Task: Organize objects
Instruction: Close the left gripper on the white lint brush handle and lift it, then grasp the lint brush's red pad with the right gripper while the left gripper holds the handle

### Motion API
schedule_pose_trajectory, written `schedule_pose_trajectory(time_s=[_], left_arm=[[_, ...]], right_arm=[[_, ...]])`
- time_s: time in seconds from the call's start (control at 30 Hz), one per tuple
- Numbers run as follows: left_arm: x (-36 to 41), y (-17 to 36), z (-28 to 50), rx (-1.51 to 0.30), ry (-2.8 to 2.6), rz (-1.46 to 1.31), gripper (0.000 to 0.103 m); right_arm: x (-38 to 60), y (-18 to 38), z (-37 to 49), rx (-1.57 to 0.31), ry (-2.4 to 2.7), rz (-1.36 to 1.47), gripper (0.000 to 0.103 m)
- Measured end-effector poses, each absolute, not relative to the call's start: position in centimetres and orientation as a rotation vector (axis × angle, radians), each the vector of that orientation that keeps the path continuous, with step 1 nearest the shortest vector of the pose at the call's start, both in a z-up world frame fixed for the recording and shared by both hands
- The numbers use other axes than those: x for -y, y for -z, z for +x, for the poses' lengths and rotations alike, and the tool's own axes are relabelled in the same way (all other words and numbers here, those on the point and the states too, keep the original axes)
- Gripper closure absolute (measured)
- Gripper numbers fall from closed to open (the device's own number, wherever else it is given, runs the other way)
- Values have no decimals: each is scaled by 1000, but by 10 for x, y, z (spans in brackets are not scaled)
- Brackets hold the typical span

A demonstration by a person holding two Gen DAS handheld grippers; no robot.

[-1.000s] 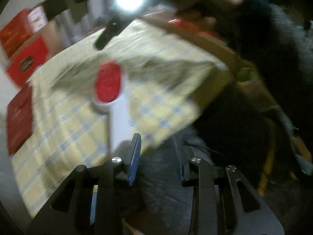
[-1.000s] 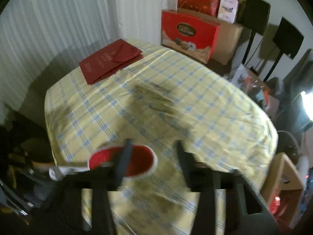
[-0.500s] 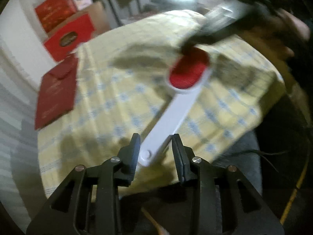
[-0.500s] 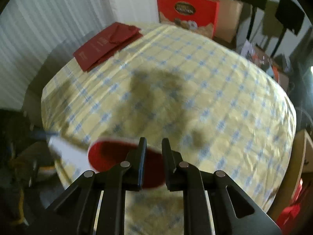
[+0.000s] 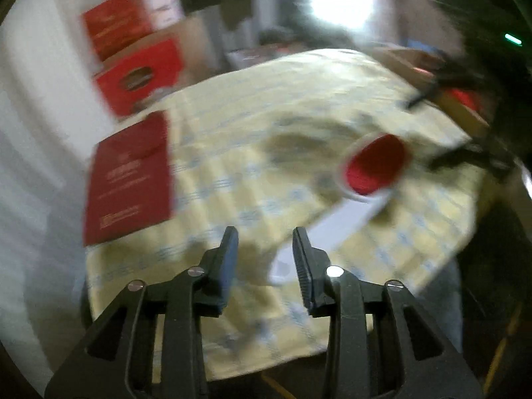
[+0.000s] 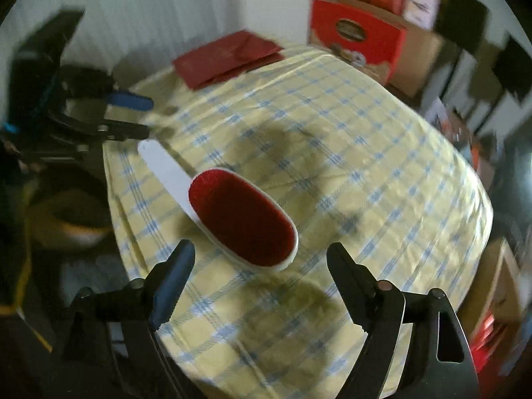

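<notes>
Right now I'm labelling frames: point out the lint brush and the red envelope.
lint brush [image 6: 244, 219], right wrist view, on its red pad.
red envelope [image 6: 226, 58], right wrist view, on its flat face.

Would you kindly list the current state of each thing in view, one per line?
lint brush: lying on the table, red pad up, white handle toward the left gripper.
right gripper: open, jaws just opened, nothing gripped.
left gripper: open, jaws just opened; handle end between them, not pinched.
red bag: lying flat at the table's far edge.
tablecloth: spread, slightly wrinkled.
</notes>
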State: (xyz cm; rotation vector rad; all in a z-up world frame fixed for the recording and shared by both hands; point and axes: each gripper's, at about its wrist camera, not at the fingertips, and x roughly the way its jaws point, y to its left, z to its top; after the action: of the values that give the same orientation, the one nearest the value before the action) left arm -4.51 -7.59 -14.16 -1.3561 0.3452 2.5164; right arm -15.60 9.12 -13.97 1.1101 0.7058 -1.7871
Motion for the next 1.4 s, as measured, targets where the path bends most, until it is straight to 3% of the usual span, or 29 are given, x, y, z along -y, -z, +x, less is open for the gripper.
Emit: schedule_pose_trajectory(time_s=[0.03,0.07,0.1,0.27,0.43,0.73,0.9,1.0,1.1,1.4], left_arm=[[71,141,-43,-356,-2479,-1332,57],[67,141,-43,-367,-2461,-1313,44],[63,143,-46,-380,-2453,-1304,41],[48,159,-60,-509,-2382,-1350,42],[49,176,-65,-511,-2365,-1367,47],[42,184,-67,-558,-2325,-1294,49],[38,184,-69,-686,-2115,-1177,48],[36,184,-78,-723,-2023,-1189,60],[29,183,-77,-817,-1960,-1169,66],[15,184,-56,-1001,-2002,-1098,69]], right_arm=[[-81,140,-155,-772,1745,1108,20],[-73,143,-154,-815,1699,1114,18],[-63,147,-154,-858,1624,1140,18],[-26,174,-158,-1059,1449,1186,18],[-25,182,-162,-1049,1470,1202,28],[-36,183,-149,-1088,1522,1148,30],[-39,182,-151,-1066,1504,1164,32],[-41,179,-158,-1047,1512,1166,37],[-43,177,-159,-1045,1525,1168,37],[-48,173,-148,-1126,1564,1109,38]])
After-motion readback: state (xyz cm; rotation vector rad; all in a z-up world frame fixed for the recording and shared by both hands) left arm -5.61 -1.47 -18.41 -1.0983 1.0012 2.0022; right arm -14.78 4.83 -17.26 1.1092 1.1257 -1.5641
